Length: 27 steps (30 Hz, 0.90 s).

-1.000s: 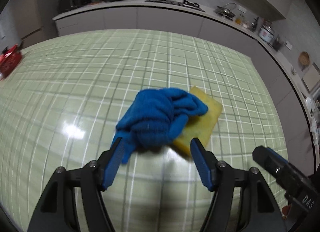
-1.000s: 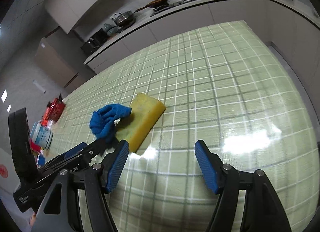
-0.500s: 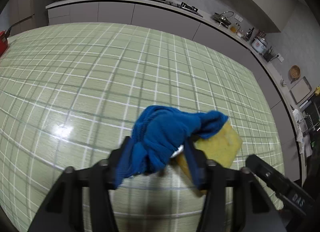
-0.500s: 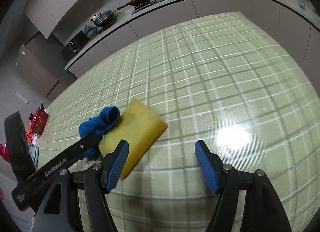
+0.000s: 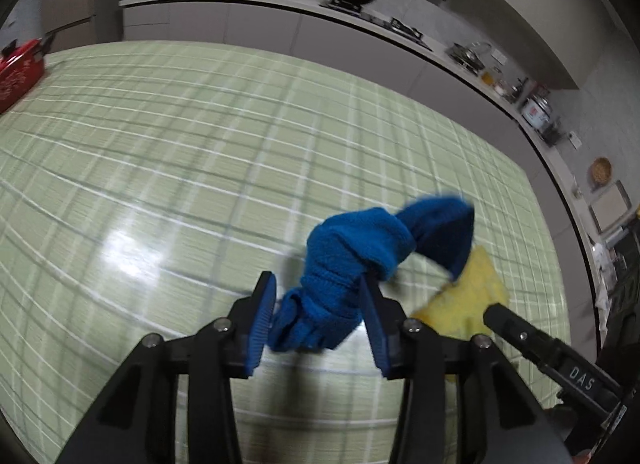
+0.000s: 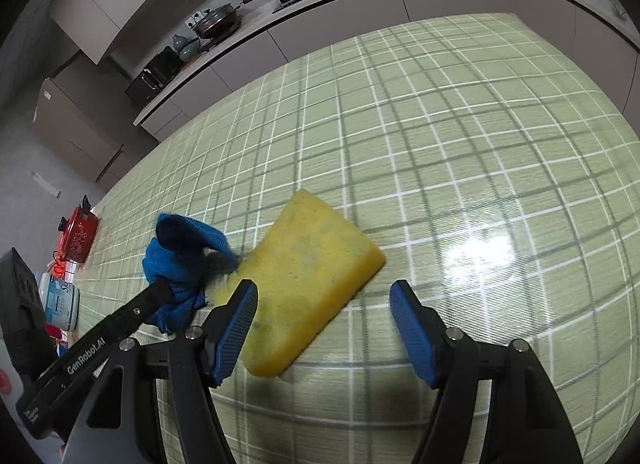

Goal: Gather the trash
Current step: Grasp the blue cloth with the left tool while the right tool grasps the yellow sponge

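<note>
**Cloth in left grip, sponge not yet picked up**

Left gripper has its jaws closed in on the bunched blue cloth, w/ the cloth pinched between the blue pads and its free end flopping up toward 1 o'clock. Looks raised off the green checked tablecloth, tho blur makes contact hard to call.

Right gripper is spread wide, holding nothing. The yellow sponge lies flat on the tablecloth, its near end between the two fingers, closer to the left pad; far end points to 1 o'clock. In the right view the cloth sits at 9 o'clock of the sponge, its tip at or just beside the sponge's edge.

Progress, as I judge it: one item picked up, second lined up but ungripped. No bin or bag visible in either view, so drop-off is all still to do. A red pot and other bits at the table's far left edge; can't tell if they count as trash.
</note>
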### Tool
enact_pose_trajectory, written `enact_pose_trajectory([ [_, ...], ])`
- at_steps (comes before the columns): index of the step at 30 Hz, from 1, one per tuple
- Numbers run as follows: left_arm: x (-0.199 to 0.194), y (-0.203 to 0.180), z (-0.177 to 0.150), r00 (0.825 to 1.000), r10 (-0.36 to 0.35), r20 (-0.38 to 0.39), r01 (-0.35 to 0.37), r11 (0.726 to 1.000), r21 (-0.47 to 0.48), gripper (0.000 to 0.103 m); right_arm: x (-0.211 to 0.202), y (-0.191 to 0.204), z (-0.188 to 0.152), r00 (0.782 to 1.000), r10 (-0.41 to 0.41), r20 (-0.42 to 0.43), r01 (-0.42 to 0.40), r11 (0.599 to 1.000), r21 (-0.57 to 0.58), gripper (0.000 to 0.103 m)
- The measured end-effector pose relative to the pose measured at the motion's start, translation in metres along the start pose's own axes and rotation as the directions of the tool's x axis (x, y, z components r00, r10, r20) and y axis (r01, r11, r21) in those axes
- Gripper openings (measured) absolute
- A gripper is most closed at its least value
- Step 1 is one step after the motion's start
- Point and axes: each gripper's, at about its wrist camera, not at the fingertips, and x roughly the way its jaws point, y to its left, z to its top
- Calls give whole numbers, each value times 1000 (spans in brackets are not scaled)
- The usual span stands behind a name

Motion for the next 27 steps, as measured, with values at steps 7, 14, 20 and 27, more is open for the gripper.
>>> enact_pose_trajectory([
  [7,-2,12,-3,999,-28,-30,28,1000,-8,18,12,14,1,999,-30,-15,29,999,-15,76],
  [14,-1,5,-2,997,-49,-60,50,999,20,17,34,45,11,998,-38,-42,31,987,-157,76],
  [20,-3,15,4,997,-52,-57,52,999,-7,17,40,47,18,998,-12,-60,3,990,-140,76],
  [27,2,19,6,996,-65,-68,64,998,-8,17,52,82,9,990,-138,-31,129,971,-200,82],
])
